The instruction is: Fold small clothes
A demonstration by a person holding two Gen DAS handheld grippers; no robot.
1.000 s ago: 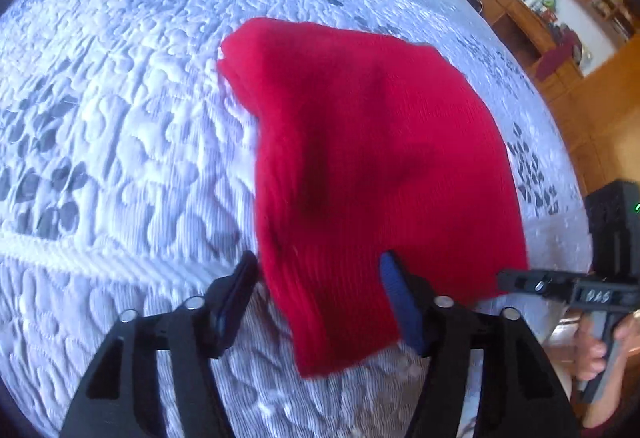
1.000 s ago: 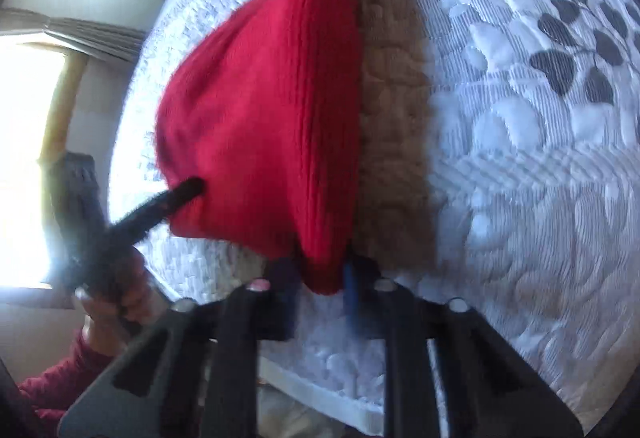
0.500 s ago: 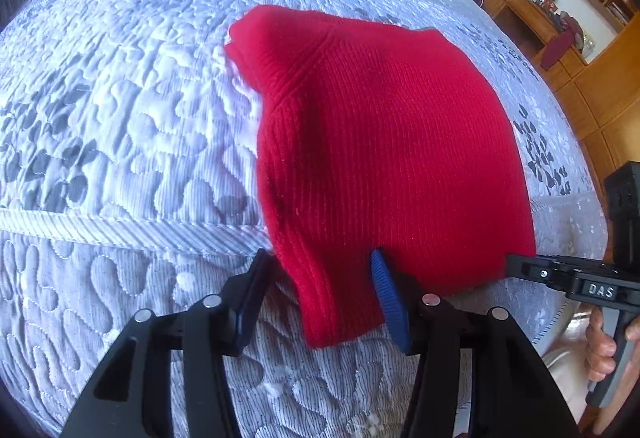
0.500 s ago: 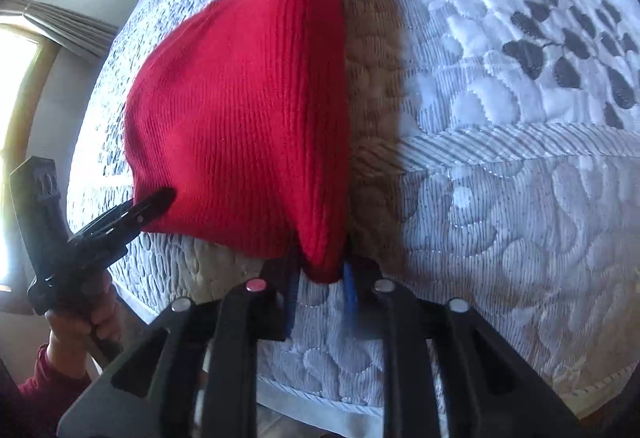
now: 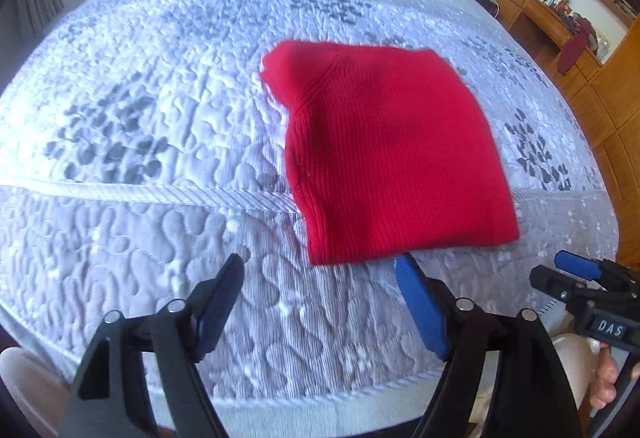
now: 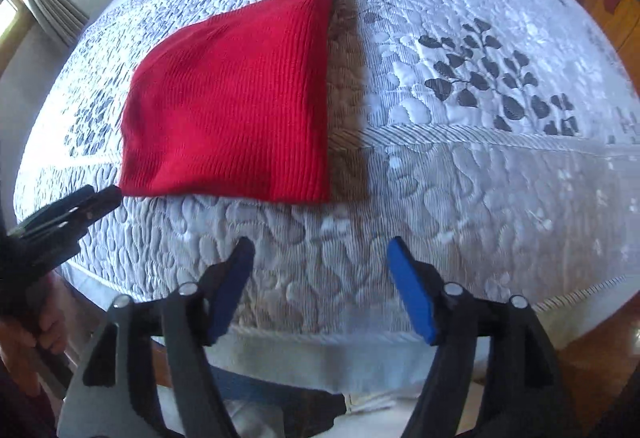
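both jaws wide and empty, left gripper (image 5: 320,302) and right gripper (image 6: 320,282) just short of red knit garment (image 5: 392,158); a careless regrasp could snag one layer and undo the fold.

A plain red ribbed knit garment (image 5: 388,158) lies on a white quilted bedspread (image 6: 460,198) — grey leaf prints.

Ribbed matt red knit garment (image 5: 394,154) on puffy quilted bedspread (image 5: 152,142)
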